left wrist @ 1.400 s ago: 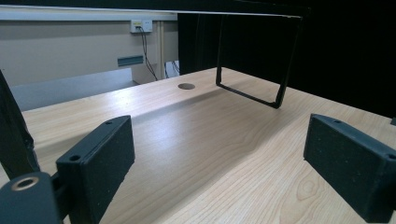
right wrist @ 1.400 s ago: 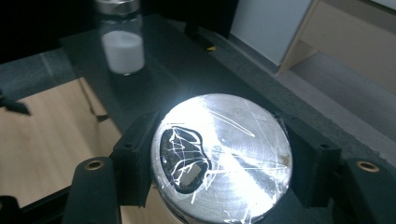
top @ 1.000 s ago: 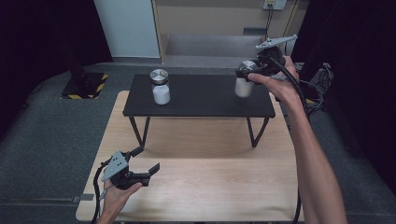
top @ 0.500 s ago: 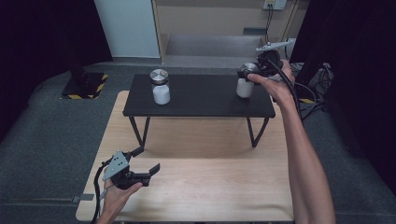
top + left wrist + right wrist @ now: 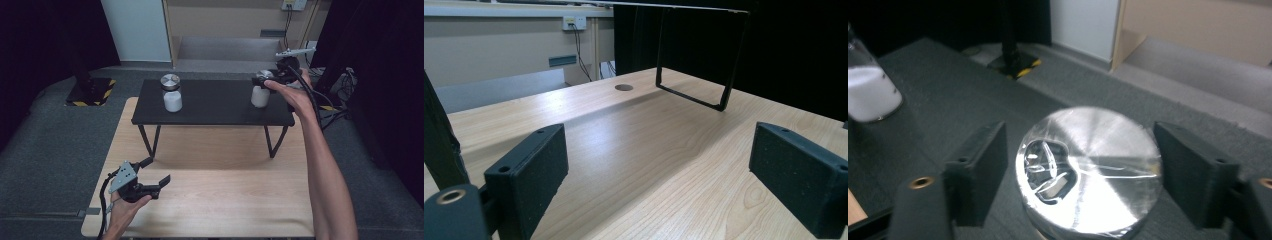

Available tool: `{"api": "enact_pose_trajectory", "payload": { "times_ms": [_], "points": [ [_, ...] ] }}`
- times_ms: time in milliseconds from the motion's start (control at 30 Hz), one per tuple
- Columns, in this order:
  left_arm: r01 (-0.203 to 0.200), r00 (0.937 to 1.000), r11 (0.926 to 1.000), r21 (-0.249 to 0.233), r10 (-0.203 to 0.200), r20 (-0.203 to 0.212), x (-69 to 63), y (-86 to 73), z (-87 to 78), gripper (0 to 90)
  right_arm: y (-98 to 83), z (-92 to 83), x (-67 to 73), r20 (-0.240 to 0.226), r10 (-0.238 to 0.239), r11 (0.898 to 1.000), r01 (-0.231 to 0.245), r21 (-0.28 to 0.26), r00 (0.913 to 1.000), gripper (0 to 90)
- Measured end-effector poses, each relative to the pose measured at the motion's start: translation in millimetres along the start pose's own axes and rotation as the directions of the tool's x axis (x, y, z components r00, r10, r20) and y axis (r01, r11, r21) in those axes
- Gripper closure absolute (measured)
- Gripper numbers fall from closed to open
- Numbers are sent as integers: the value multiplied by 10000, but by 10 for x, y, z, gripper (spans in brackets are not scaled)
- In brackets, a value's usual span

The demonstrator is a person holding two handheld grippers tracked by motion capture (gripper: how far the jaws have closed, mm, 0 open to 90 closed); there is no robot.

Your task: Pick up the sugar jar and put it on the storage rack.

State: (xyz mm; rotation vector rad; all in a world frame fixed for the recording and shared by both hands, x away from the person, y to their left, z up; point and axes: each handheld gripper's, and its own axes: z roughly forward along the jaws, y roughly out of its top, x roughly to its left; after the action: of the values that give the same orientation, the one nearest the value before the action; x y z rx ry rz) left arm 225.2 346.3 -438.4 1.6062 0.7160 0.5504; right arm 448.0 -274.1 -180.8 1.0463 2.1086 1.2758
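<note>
The right gripper [image 5: 1080,172] has just been opening, its jaws astride the jar's silver lid [image 5: 1088,170] without touching. The left gripper [image 5: 152,175] hangs over the counter [image 5: 225,200], jaws apart and empty.

Between the jaws of the right gripper [image 5: 1080,175] sits the round, brushed-metal lid [image 5: 1090,172] of a white-filled jar [image 5: 260,96]. A narrow gap shows on each side between pad and lid; these jaws have just been opening. Ahead of the jaws and off to one side, well apart, stands a second white-filled jar with a metal lid [image 5: 171,94]; the bare black tabletop of the small metal-legged stand [image 5: 215,105] between the two jars is free.

The left gripper [image 5: 659,185] holds its jaws wide with nothing between them. Ahead lies open light wooden tabletop [image 5: 664,145]; farther on, the stand's black leg frame [image 5: 704,55] bars the way, with passage through its loop.
</note>
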Motion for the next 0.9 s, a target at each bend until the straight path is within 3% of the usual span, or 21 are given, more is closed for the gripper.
{"api": "enact_pose_trajectory", "payload": {
  "times_ms": [33, 100, 167, 533, 633, 733, 900],
  "points": [
    [-7, 10000, 10000, 4, 7, 9, 0, 1, 0, 73, -6, -23, 21, 153, -64, 9999, 66, -98, 9999, 166],
    [-6, 10000, 10000, -20, 6, 23, -2, -2, 0, 73, -23, -74, -22, -119, 172, 9994, -175, -306, 9998, 148],
    [-6, 10000, 10000, 4, 6, 32, -5, 1, 1, 73, -19, -151, 20, 85, -44, 9989, 48, -475, 10000, 137],
    [-112, 9999, 9999, 55, 111, 92, -30, 9, 14, 74, -38, -570, 160, -326, -701, 9946, 674, -790, 9970, 116],
    [-120, 9999, 9999, 72, 119, 62, -31, 10, 11, 74, -75, -689, 222, -260, -915, 9915, 886, -952, 9955, 116],
    [-116, 9999, 9999, 69, 115, 44, -31, 9, 10, 74, -126, -810, 243, -546, -887, 9886, 812, -1264, 9946, 116],
    [-123, 9999, 9999, 84, 123, 81, -32, 10, 15, 75, -192, -1025, 396, -379, -1444, 9787, 1371, -1530, 9888, 114]
  ]
}}
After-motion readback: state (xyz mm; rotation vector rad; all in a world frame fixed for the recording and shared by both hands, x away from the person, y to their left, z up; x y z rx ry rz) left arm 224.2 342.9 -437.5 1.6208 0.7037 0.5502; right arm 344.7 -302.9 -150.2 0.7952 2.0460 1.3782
